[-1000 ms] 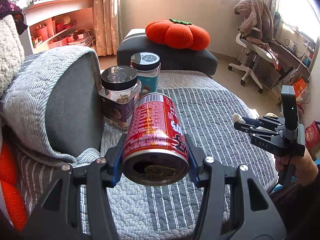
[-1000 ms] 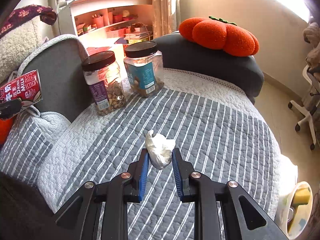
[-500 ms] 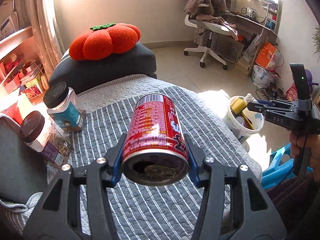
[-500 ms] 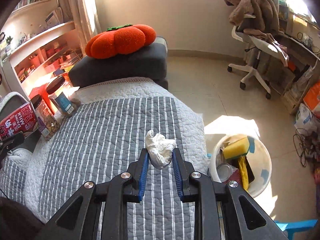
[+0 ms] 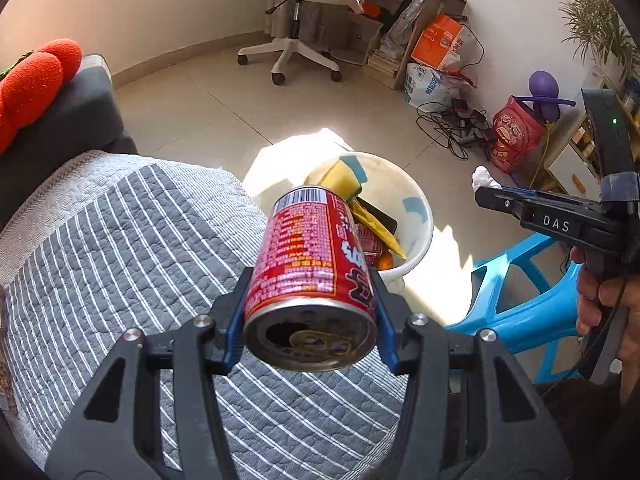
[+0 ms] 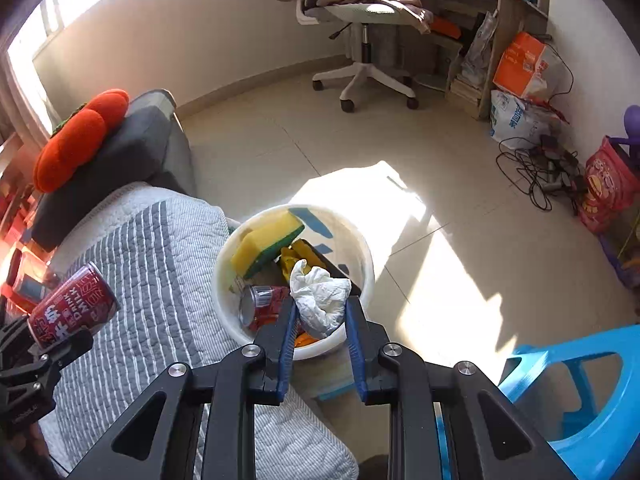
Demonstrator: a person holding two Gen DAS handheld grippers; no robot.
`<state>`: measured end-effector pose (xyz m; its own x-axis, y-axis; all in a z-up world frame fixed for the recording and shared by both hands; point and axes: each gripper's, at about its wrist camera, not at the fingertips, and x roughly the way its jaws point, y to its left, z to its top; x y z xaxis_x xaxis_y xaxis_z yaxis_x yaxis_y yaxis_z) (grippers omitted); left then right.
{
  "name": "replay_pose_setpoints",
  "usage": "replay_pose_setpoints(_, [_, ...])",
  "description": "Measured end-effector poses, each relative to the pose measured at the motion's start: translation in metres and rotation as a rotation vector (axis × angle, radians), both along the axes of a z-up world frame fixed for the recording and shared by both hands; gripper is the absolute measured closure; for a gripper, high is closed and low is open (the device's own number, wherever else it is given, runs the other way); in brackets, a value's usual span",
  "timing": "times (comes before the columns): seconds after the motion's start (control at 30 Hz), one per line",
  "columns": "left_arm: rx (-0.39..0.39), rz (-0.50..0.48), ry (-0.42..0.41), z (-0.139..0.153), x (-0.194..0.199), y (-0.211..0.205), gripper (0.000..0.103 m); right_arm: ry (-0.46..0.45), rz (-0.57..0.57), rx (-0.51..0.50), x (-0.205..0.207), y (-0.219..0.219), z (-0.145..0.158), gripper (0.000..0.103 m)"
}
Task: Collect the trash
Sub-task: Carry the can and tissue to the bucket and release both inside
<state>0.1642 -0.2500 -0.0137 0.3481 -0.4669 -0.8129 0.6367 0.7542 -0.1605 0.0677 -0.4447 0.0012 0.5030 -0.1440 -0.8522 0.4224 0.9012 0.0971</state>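
My left gripper (image 5: 310, 292) is shut on a red drink can (image 5: 310, 268), its opened top facing the camera, held over the edge of the striped quilt. The same red can (image 6: 72, 310) shows at the left of the right wrist view. My right gripper (image 6: 320, 304) is shut on a crumpled white tissue (image 6: 320, 298), hanging just above the white trash bucket (image 6: 362, 256). That bucket (image 5: 420, 216) stands on the floor beside the sofa and holds a yellow-green sponge (image 6: 266, 246), another red can (image 6: 262, 304) and yellow wrappers. From the left wrist view the right gripper (image 5: 486, 190) shows at the right with the tissue (image 5: 484, 178) at its tip.
A grey striped quilt (image 5: 120, 248) covers the sofa seat on the left, with an orange pumpkin cushion (image 6: 80, 138) on the dark armrest. A blue plastic stool (image 6: 580, 392) stands right of the bucket. An office chair (image 6: 360, 40), boxes, bags and tangled cables (image 6: 536, 164) line the far wall.
Both grippers have swung right, away from the jars and sofa back toward the bucket on the floor. The right one now hangs over the bucket. Both grips hold unchanged.
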Motion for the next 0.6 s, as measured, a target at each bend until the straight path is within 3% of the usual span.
replay_pose_setpoints(0.13, [0.000, -0.071, 0.034, -0.018, 0.011, -0.048, 0.049, 0.024, -0.038, 0.019, -0.005, -0.023, -0.008, 0.078])
replay_pose_setpoints(0.2, [-0.043, -0.110, 0.082, -0.026, 0.021, -0.066, 0.046, 0.024, -0.063, 0.031, -0.006, -0.032, -0.009, 0.078])
replay_pose_setpoints(0.23, [-0.066, -0.111, 0.117, -0.031, 0.028, -0.070, 0.041, 0.024, -0.076, 0.035, -0.005, -0.036, -0.010, 0.078])
replay_pose_setpoints(0.27, [-0.066, -0.089, 0.141, -0.035, 0.034, -0.071, 0.026, 0.027, -0.088, 0.034, -0.005, -0.039, -0.011, 0.078])
replay_pose_setpoints(0.3, [-0.060, -0.062, 0.151, -0.037, 0.039, -0.070, 0.019, 0.032, -0.097, 0.031, -0.005, -0.043, -0.012, 0.078])
replay_pose_setpoints(0.47, [-0.085, -0.004, 0.146, -0.031, 0.042, -0.040, 0.004, 0.052, -0.107, 0.053, 0.006, -0.049, -0.021, 0.078])
replay_pose_setpoints(0.6, [-0.041, 0.032, 0.116, -0.025, 0.036, -0.004, 0.001, 0.073, -0.087, 0.057, 0.022, -0.043, -0.032, 0.077])
